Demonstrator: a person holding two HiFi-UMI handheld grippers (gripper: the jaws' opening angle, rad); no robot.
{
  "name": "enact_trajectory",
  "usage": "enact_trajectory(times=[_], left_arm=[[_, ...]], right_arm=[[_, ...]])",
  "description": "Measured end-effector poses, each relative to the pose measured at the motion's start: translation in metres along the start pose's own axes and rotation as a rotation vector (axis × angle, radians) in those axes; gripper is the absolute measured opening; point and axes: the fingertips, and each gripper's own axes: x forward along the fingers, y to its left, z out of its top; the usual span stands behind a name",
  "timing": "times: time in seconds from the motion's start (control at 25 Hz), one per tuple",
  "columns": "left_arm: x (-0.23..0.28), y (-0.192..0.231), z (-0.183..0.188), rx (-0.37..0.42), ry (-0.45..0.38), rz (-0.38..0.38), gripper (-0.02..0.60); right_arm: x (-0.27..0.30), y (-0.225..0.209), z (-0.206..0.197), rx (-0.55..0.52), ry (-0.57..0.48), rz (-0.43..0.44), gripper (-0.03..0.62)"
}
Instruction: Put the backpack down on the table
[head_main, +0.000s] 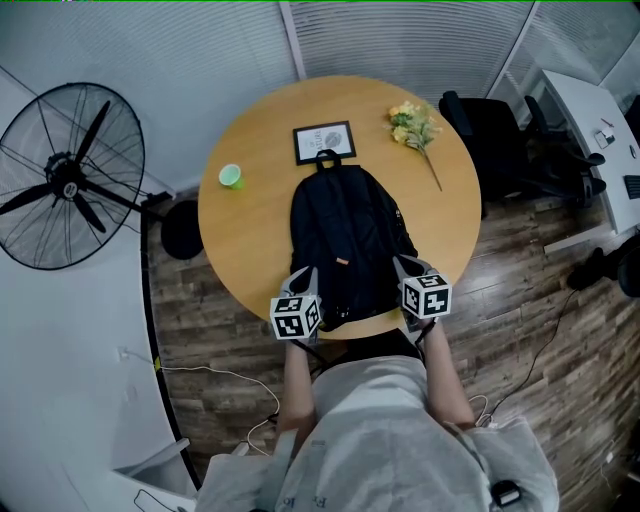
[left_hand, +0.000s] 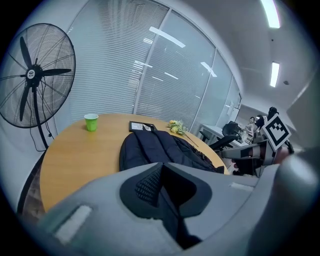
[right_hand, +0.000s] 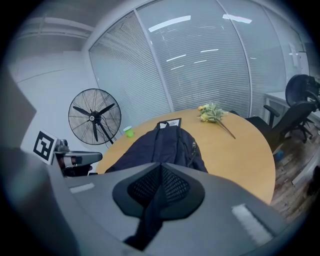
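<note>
A black backpack (head_main: 345, 240) lies flat on the round wooden table (head_main: 250, 250), its top handle pointing toward the far side. My left gripper (head_main: 306, 278) is at the bag's near left corner, and in the left gripper view its jaws (left_hand: 162, 192) are shut on a dark shoulder strap (left_hand: 172, 220). At the near right corner, my right gripper (head_main: 402, 266) is likewise shut (right_hand: 160, 192) on a black strap (right_hand: 147, 225) running down between the jaws. Beyond both grippers the backpack (left_hand: 160, 147) (right_hand: 165, 145) rests on the tabletop.
A green cup (head_main: 231, 177) stands at the table's left, a framed picture (head_main: 324, 142) just beyond the bag, and yellow flowers (head_main: 413, 125) at the far right. A standing fan (head_main: 70, 175) is left of the table; black office chairs (head_main: 500, 130) and a white desk (head_main: 595, 120) are to the right.
</note>
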Motion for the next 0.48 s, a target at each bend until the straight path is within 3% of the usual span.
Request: enact_trajectory(times=[0.48], left_arm=[[0.0018,-0.0040,0.0044,0.034,0.004,-0.007,0.006]], right_arm=[[-0.0065,-0.0020,0.0037,-0.005,-0.011,-0.026,0.000]])
